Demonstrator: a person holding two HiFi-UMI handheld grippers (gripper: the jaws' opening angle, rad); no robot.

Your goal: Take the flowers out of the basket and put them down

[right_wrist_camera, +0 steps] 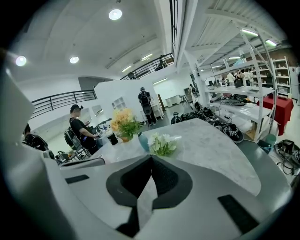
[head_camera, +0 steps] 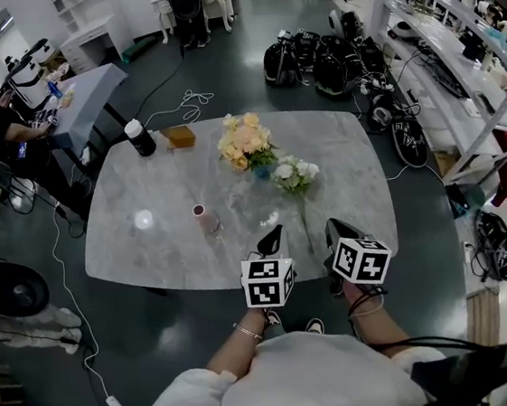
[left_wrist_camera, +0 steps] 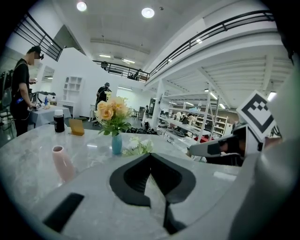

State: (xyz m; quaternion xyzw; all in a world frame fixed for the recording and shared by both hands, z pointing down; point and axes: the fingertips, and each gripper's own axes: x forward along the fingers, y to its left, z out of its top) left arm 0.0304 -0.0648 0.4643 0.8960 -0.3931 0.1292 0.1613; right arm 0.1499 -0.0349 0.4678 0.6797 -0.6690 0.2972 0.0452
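- Head view: high above the marble table (head_camera: 168, 253), looking steeply down.
- Left and right gripper views: low at the near edge, facing across the table.
- All three share the yellow bouquet (head_camera: 244, 139).

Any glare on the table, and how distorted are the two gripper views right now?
Head view: one bright glare patch on the table left of the pink vase; light otherwise even, edges bowed. Left gripper view: strong fisheye, black corners, white flowers pale and soft. Right gripper view: same fisheye and black rim, ceiling lamp blown out, white flowers clearer.
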